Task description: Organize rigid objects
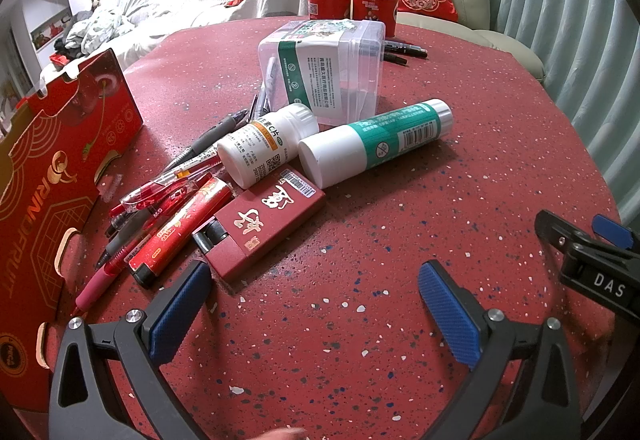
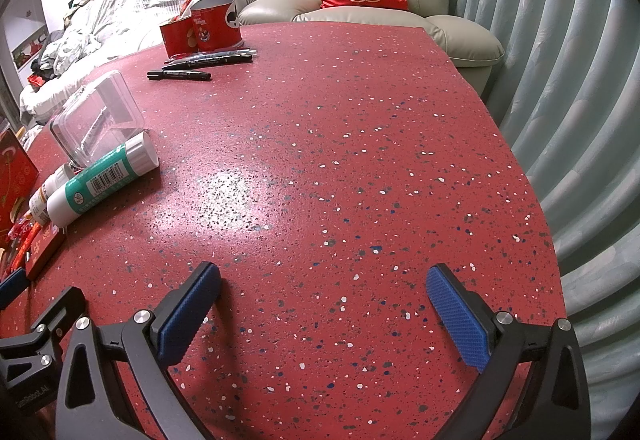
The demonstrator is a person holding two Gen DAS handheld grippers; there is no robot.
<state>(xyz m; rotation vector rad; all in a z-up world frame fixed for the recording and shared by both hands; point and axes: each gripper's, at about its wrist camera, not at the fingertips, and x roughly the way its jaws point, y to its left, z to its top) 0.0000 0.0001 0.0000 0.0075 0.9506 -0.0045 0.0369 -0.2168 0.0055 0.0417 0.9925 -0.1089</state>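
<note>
The left gripper and right gripper were held wide apart over the red tabletop, nothing between the fingers. At centre left of the left view were heaped pens, a pill bottle, a tube (lying flat) and a red box; markers were seen upper left in the right view.

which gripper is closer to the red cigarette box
Left. The left gripper hangs open just short of the red cigarette box; the right gripper sits further right, open over bare table.

"RINDFRUIT" (gold) on red box
</note>
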